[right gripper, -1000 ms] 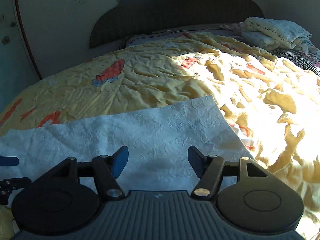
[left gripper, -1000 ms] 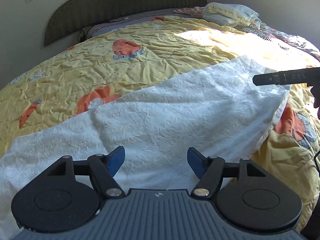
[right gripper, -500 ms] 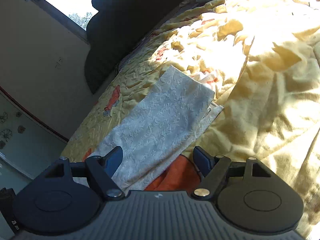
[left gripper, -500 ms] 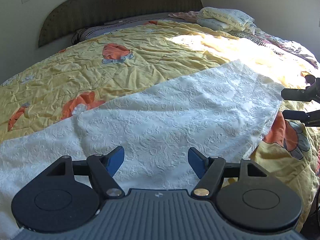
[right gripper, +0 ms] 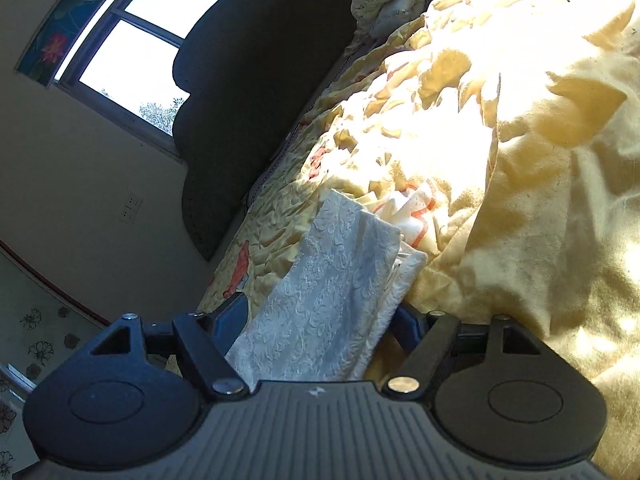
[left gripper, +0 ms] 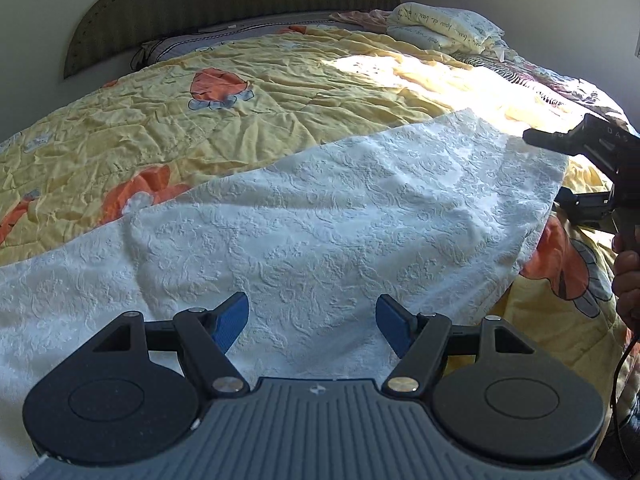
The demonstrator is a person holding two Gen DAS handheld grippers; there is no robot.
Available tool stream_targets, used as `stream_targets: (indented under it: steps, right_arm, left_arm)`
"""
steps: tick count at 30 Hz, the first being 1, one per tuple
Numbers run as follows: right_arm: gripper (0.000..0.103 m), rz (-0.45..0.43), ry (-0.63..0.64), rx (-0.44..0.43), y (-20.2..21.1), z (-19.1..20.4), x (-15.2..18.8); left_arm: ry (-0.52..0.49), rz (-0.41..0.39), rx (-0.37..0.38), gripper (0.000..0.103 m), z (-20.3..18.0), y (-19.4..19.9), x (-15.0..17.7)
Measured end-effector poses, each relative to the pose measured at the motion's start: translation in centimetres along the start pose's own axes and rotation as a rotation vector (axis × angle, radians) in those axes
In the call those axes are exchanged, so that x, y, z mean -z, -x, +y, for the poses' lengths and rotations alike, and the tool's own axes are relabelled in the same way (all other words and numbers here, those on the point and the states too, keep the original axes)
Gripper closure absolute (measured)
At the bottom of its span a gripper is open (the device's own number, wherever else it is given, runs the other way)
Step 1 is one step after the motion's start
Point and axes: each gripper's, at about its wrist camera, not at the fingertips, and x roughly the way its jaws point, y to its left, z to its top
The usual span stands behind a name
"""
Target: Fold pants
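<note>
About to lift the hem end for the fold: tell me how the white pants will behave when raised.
Likely floppy: the pants lie flat and follow the quilt beneath. The layered hem end between the right gripper's closing jaws may separate or slip if only partly pinched. The thin fabric looks light, so the unheld length should drape and drag.

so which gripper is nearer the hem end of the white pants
Right. The right gripper has the pants' hem end between its jaws; the left gripper hovers farther along the leg.

Bed (left gripper: pixel 224 46) with dark headboard, yellow floral quilt (left gripper: pixel 260 120), white textured pants (left gripper: pixel 320 220) spread across it
</note>
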Motion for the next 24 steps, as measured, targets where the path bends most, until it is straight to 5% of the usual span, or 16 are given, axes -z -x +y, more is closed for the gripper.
stream_targets:
  steps: [2,7,9,12,17,24]
  right_arm:
    - [0.080,-0.001,-0.024,0.035,-0.3,-0.6,0.1]
    - [0.088,-0.042,0.036,0.035,0.3,0.2,0.2]
    - [0.090,-0.064,0.178,0.060,0.5,2.4,0.5]
    - [0.090,-0.101,0.562,0.103,1.2,8.3,2.5]
    - [0.091,-0.059,1.099,0.011,1.4,16.2,9.8]
    - [0.091,0.047,1.401,-0.099,1.6,18.0,17.3]
  left_arm:
    - [0.040,-0.014,0.010,0.029,0.5,0.0,-0.6]
    - [0.278,0.011,0.146,0.029,3.3,-1.1,-2.4]
    - [0.390,0.037,0.221,0.029,4.4,-1.9,-3.0]
    - [0.554,0.007,0.388,0.029,6.2,-1.9,-3.5]
    - [0.817,-0.069,0.650,0.014,8.6,-2.1,-4.2]
    - [0.879,-0.032,0.655,0.010,9.3,-4.2,-4.1]
